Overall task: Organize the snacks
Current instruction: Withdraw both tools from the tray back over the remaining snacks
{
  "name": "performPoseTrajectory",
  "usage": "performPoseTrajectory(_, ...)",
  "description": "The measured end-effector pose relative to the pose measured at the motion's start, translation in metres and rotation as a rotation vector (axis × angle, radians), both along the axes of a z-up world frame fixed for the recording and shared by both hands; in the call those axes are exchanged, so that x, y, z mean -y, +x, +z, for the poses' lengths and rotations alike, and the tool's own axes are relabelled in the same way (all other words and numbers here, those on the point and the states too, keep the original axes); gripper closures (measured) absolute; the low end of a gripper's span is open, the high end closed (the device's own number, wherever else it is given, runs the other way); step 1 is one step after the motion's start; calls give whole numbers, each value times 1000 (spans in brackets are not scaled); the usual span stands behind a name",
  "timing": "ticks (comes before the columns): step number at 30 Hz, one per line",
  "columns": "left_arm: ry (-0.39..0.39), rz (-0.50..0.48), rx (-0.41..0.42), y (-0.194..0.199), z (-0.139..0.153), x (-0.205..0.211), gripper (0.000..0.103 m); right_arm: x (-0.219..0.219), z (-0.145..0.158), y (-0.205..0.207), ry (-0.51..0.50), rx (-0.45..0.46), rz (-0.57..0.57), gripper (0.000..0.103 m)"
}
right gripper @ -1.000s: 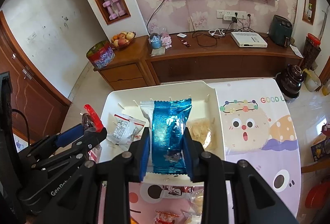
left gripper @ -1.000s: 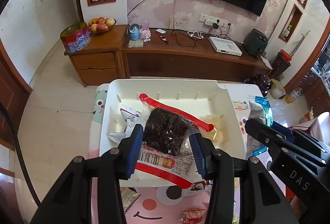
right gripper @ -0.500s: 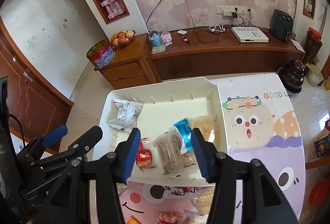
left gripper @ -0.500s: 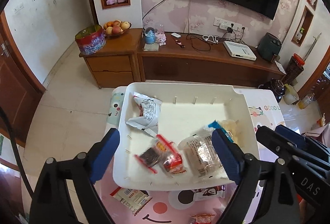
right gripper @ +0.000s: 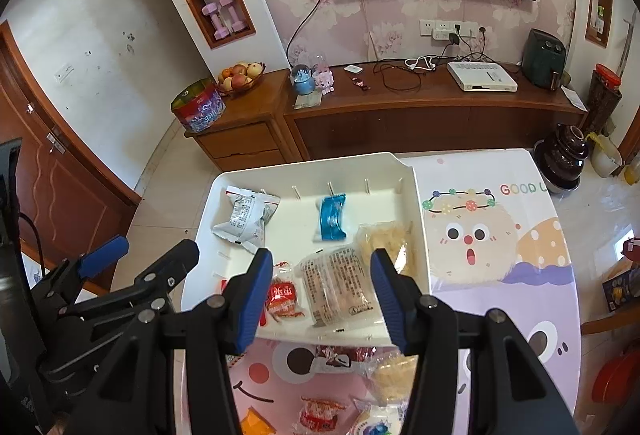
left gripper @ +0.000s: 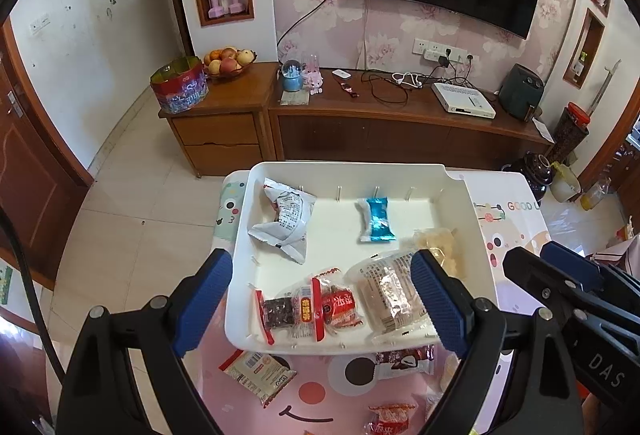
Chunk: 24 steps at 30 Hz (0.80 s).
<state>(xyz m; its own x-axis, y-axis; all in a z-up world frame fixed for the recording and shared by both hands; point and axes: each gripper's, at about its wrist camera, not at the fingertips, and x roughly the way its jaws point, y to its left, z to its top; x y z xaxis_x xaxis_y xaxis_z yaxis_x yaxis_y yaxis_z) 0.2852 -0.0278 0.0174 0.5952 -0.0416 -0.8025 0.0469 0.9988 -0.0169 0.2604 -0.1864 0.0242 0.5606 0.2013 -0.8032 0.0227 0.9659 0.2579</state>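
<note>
A white tray (left gripper: 460,191) (right gripper: 416,195) sits on the cartoon tablecloth and holds several snacks: a blue packet (left gripper: 376,221) (right gripper: 331,219), a red-edged dark packet (left gripper: 288,311), a clear bread packet (left gripper: 390,293) (right gripper: 340,285), a grey-white packet (left gripper: 286,221) (right gripper: 244,219) and a yellow crisp bag (right gripper: 386,243). My left gripper (left gripper: 320,305) is open and empty above the tray's near edge. My right gripper (right gripper: 320,299) is open and empty over the tray's near right part.
Loose snacks lie on the table in front of the tray: a white packet (left gripper: 260,375), a dark wrapper (left gripper: 404,357), red packets (right gripper: 320,411) and a yellow bag (right gripper: 394,375). A wooden TV cabinet (left gripper: 360,123) stands behind the table.
Both grippers opened and let go: the red-edged dark packet and the blue packet now lie in the tray. Both grippers pulled back and up from the tray.
</note>
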Motion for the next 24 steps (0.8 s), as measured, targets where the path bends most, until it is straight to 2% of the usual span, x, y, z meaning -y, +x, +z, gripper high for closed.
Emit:
performPoseTrajectory(15, 1, 6, 39, -63, 28, 7, 13, 5, 32, -57, -33, 40, 15, 51)
performPoseTrajectory(24, -2, 26, 67, -111, 41, 9, 13, 13, 34, -94, -42, 20, 31, 51)
